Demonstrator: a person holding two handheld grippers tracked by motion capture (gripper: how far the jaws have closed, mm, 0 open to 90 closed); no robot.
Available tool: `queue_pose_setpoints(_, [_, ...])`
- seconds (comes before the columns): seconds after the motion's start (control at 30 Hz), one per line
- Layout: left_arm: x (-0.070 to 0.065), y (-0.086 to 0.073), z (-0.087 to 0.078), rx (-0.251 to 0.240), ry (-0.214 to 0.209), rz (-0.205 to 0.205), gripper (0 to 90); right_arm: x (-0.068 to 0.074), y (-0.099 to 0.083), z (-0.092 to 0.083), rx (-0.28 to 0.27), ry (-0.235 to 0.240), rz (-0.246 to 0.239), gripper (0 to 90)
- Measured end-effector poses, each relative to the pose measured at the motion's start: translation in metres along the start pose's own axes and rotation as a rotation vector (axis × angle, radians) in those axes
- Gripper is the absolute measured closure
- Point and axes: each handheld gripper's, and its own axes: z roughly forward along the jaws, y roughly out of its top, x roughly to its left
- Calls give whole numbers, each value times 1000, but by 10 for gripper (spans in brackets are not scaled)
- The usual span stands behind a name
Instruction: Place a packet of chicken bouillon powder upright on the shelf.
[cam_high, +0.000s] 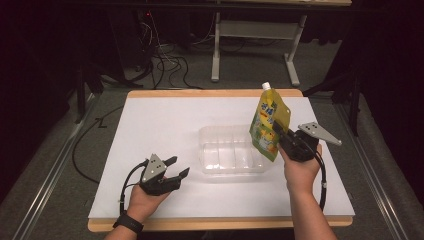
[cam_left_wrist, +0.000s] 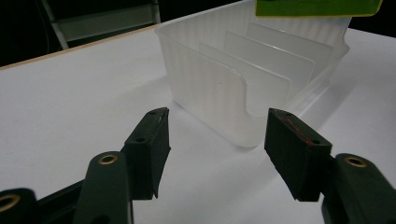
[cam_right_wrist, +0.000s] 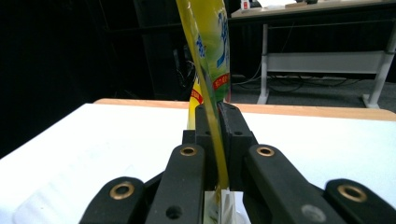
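Right tongs (cam_high: 278, 131) are clamped on the yellow-green spouted pouch (cam_high: 268, 123), holding it upright, its lower end over the right end of the clear divided bin (cam_high: 230, 150). Left tongs (cam_high: 177, 168) sit released, jaws spread wide, just left of that bin on the white surface (cam_high: 160, 125).

A yellow-and-green pouch (cam_high: 269, 125) with blue lettering, a red band and a white cap; a clear ribbed bin (cam_high: 231, 150); a white mat (cam_high: 165, 125) over tan wood; black grippers.
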Motion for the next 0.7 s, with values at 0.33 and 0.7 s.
queue_pose_setpoints(0.33, [-2, 1, -3, -3, 4, 16, 408, 1, -10, 13, 23, -14, -22, 889])
queue_pose_setpoints(0.7, [-3, 0, -1, 3, -4, 19, 409, 0, -25, 16, -4, -16, -50, 892])
